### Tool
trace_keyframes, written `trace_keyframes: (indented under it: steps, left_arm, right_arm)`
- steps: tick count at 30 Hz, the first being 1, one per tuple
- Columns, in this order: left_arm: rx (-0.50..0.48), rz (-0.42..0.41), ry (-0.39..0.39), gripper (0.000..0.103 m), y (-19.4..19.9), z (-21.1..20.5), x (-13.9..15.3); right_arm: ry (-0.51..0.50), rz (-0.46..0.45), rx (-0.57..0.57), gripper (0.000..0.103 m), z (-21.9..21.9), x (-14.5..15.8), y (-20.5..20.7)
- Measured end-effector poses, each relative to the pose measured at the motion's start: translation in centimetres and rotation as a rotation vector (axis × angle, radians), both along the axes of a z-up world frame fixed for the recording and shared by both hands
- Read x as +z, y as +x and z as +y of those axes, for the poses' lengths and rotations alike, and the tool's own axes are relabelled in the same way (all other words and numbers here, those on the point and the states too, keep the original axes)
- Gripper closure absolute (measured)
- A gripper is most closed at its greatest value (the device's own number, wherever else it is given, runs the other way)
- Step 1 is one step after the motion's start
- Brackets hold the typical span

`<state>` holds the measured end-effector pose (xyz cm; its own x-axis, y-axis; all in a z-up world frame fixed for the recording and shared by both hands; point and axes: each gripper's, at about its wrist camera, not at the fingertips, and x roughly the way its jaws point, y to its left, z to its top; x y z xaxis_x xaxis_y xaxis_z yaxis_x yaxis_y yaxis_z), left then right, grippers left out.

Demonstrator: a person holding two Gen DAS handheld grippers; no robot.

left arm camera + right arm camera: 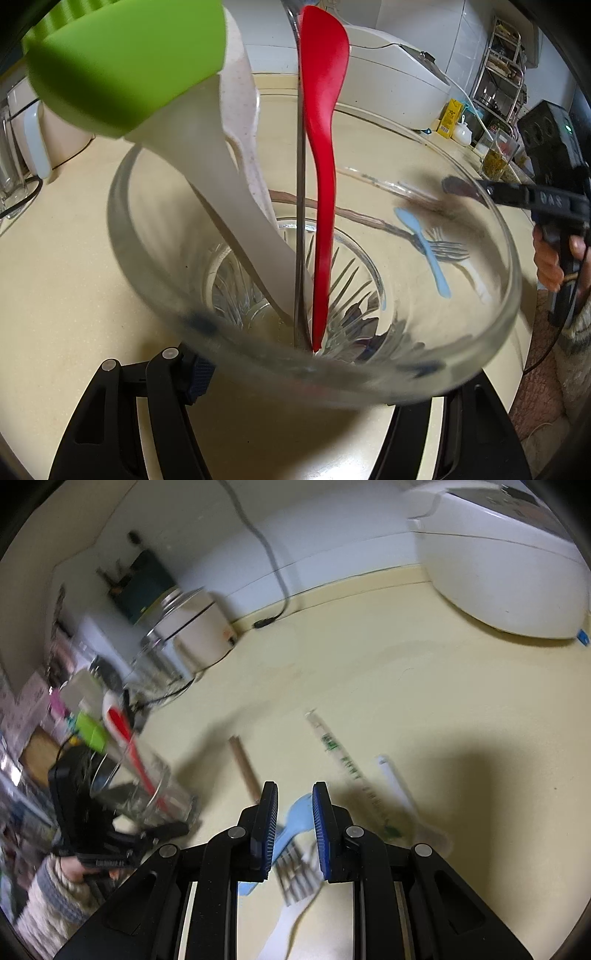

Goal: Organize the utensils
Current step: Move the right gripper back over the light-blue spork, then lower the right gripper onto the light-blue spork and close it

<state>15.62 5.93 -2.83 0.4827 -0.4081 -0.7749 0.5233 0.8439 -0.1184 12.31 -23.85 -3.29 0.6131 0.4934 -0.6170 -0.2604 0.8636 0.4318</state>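
My left gripper (pixel 314 373) is shut on a clear glass jar (pixel 424 325) and holds it tilted above the counter. The jar holds a red spatula (pixel 323 177), a white scoop with a green end (pixel 207 162) and a thin metal utensil (pixel 300 221). My right gripper (pixel 294 812) is open and empty just above a light blue spoon (pixel 293 821) and a metal fork (pixel 295 875) on the counter. The spoon (pixel 424 251) and fork (pixel 448 249) also show through the glass in the left wrist view. The left gripper with the jar (pixel 147 790) shows at the left of the right wrist view.
A wooden stick (pixel 245 768), a wrapped chopstick pack (pixel 351 771) and a white utensil (pixel 402 794) lie on the cream counter (pixel 406 686). A white rice cooker (pixel 498 565) stands at the back right, a small white appliance (pixel 199 631) with cables at the back left.
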Motion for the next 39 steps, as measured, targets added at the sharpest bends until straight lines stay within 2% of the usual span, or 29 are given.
trace_keyframes:
  steps: [5,10,15,20,23,30,36,39]
  left_arm:
    - [-0.001,0.000,0.001,0.032,0.0,0.0,0.0]
    - [-0.001,0.000,0.000,0.032,0.1,0.1,0.0]
    - [-0.002,0.002,-0.004,0.032,0.1,0.2,0.0]
    - [-0.002,0.000,-0.001,0.032,0.1,0.3,0.0]
    - [-0.002,0.001,-0.002,0.032,0.1,0.4,0.0]
    - [-0.002,0.001,-0.002,0.032,0.1,0.2,0.0]
    - [-0.002,0.004,-0.011,0.032,0.1,0.4,0.1]
    - [-0.003,0.006,-0.014,0.032,0.1,0.7,0.1]
  right_arm:
    - [-0.075,-0.008,0.060,0.083,2.2,-0.5,-1.0]
    - [-0.079,0.020,0.077,0.083,2.5,-0.9,-0.9]
    - [-0.110,0.009,0.197,0.083,4.8,-1.2,-2.1]
    - [-0.207,0.015,0.288,0.083,7.6,-2.3,-3.2]
    - [-0.242,0.035,0.274,0.084,7.7,-2.8,-3.2]
    - [-0.234,0.066,0.212,0.084,5.8,-2.7,-2.7]
    - [-0.112,0.058,0.080,0.084,2.0,-1.8,-1.4]
    - [-0.101,0.021,0.030,0.084,1.1,-1.2,-1.3]
